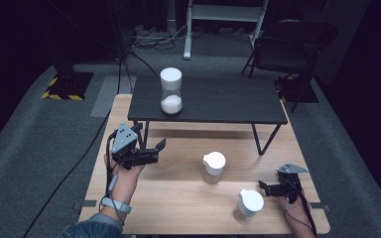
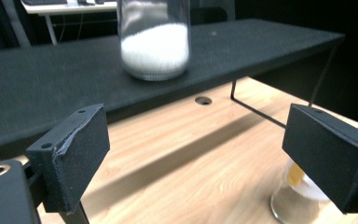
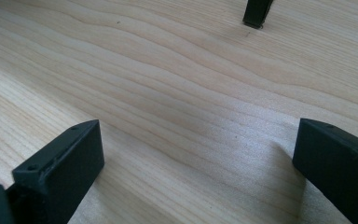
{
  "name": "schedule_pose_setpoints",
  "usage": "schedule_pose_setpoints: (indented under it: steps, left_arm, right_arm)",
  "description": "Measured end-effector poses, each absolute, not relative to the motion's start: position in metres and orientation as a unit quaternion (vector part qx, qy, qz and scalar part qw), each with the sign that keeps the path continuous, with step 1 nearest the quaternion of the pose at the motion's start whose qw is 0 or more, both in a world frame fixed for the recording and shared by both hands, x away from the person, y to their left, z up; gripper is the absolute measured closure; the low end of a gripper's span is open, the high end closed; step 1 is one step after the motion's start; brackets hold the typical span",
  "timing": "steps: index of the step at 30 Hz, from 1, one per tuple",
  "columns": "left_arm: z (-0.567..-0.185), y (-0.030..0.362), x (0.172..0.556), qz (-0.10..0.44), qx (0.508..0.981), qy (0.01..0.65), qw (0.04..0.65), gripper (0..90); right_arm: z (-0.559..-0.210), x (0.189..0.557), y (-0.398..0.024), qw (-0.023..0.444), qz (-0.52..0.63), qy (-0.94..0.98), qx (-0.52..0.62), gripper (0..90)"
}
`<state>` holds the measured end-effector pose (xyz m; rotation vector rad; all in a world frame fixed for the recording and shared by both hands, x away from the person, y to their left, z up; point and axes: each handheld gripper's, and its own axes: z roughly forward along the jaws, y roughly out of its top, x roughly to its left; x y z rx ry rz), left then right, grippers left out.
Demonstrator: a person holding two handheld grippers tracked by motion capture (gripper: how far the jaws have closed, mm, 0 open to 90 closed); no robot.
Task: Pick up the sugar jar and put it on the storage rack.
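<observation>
Left hand-held gripper (image 1: 155, 148) at centre-left of the high view: matte black jaws spread wide, nothing between. Right hand-held gripper (image 1: 264, 186) at lower right, likewise released, low over pale grained wood table (image 1: 178, 198). Two white-lidded jars (image 1: 214, 167) at lower centre; tall glass jar (image 1: 171, 91) of white powder upper centre, on dark shelf (image 1: 218, 101).

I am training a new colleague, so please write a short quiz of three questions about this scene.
1. True or false: the tall jar with white powder stands on the black shelf.
2. How many small white-lidded jars stand on the wooden table?
3. Which describes the left gripper? A: shut on a jar. B: open, holding nothing.

Key:
1. True
2. Two: one mid-table, one beside the right gripper.
3. B
</observation>
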<state>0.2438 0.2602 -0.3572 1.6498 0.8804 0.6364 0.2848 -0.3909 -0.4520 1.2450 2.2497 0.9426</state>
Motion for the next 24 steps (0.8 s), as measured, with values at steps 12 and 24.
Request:
schedule_pose_setpoints:
  steps: [12, 24]
  left_arm:
    - [-0.388, 0.267, 0.234, 0.253, 0.703, 0.4, 0.531, 7.4]
    - [-0.417, 0.261, 0.231, 0.253, 0.725, 0.414, 0.489, 6.9]
  right_arm:
    - [-0.452, 0.285, -0.391, 0.2, 0.338, 0.805, 0.446, 1.7]
    - [-0.452, 0.285, -0.391, 0.2, 0.338, 0.805, 0.446, 1.7]
